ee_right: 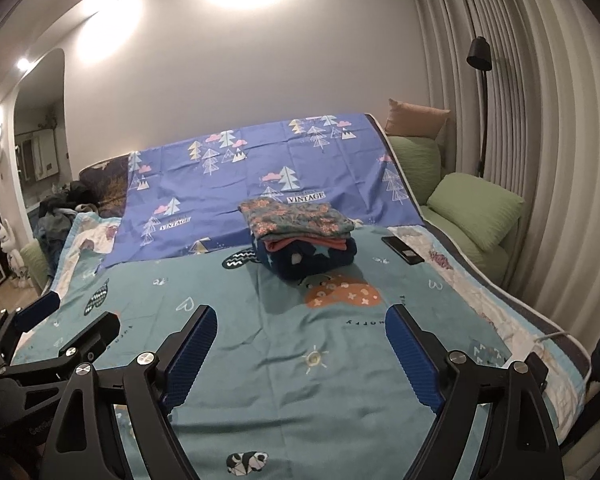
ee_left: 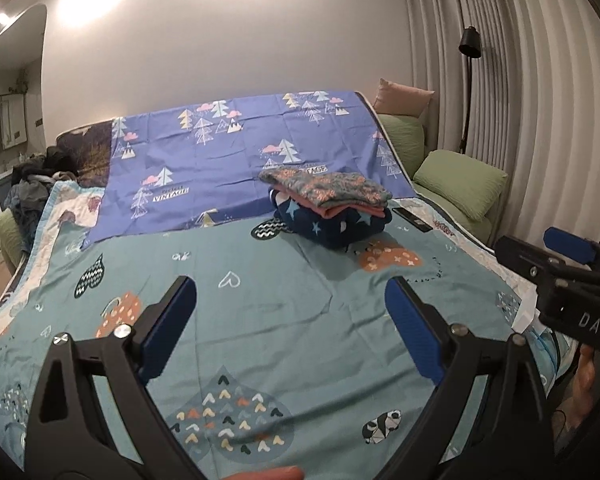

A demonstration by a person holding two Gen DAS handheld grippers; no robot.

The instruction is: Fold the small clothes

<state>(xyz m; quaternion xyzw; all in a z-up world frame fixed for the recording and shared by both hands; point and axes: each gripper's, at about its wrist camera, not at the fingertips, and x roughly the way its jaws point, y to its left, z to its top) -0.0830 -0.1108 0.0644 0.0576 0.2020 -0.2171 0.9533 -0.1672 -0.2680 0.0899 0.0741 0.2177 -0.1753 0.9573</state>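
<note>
A stack of folded small clothes (ee_left: 328, 204) (ee_right: 300, 236) sits on the bed where the teal sheet (ee_left: 260, 300) meets the purple tree-print sheet (ee_left: 228, 152). A floral piece lies on top, a pink one under it, a navy star-print one at the bottom. My left gripper (ee_left: 291, 280) hangs open over bare teal sheet, well short of the stack, with nothing between its blue pads. My right gripper (ee_right: 302, 308) stands open the same way, nothing between its pads. Each gripper shows at the edge of the other's view: the right gripper (ee_left: 556, 252), the left gripper (ee_right: 60, 320).
A black phone-like slab (ee_left: 410, 218) (ee_right: 402, 250) lies right of the stack. A heap of unfolded clothes (ee_left: 36, 184) (ee_right: 60, 208) sits at the far left. Green cushions (ee_left: 460, 184), a floor lamp (ee_left: 470, 44) and curtains stand along the right.
</note>
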